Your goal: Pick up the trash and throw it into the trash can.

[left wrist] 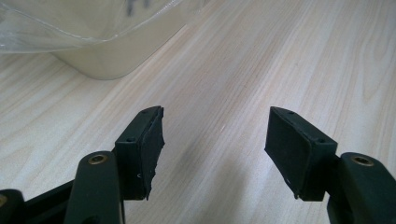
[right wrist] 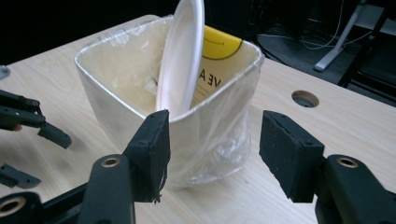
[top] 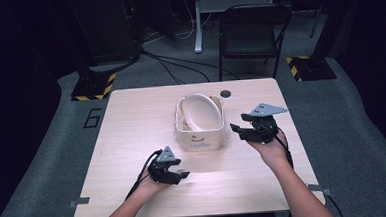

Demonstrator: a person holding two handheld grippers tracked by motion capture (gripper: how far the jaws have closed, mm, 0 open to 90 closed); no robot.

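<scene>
1. The bin's (left wrist: 93, 42) upper part is running out of the top of the left gripper view, so just a cream corner and a crinkled fold of clear liner are showing there. Small dark lettering at that top edge is getting cut off and stays unreadable.
2. In the right gripper view the white plate (right wrist: 182, 56) is hiding much of the yellow card (right wrist: 222, 44) behind it; the card's dark print is showing only as the fragment "VE A".
3. The bin (top: 200, 119) is sitting near the middle of the pale wood-grain table (top: 131, 121), a cream, round-cornered tub lined with glossy, wrinkled plastic. The thin oval plate (top: 202, 112) is standing on edge inside it, leaning.
4. The left gripper (top: 180, 175) is hovering over the table in front of the bin, jaws spread with nothing between them; its black pads (left wrist: 152, 149) are looking frayed.
5. The right gripper (top: 236, 129) is resting just beside the bin's right wall, jaws spread wide and empty.
6. A round hole (top: 225, 93) is showing in the tabletop behind the bin.
</scene>
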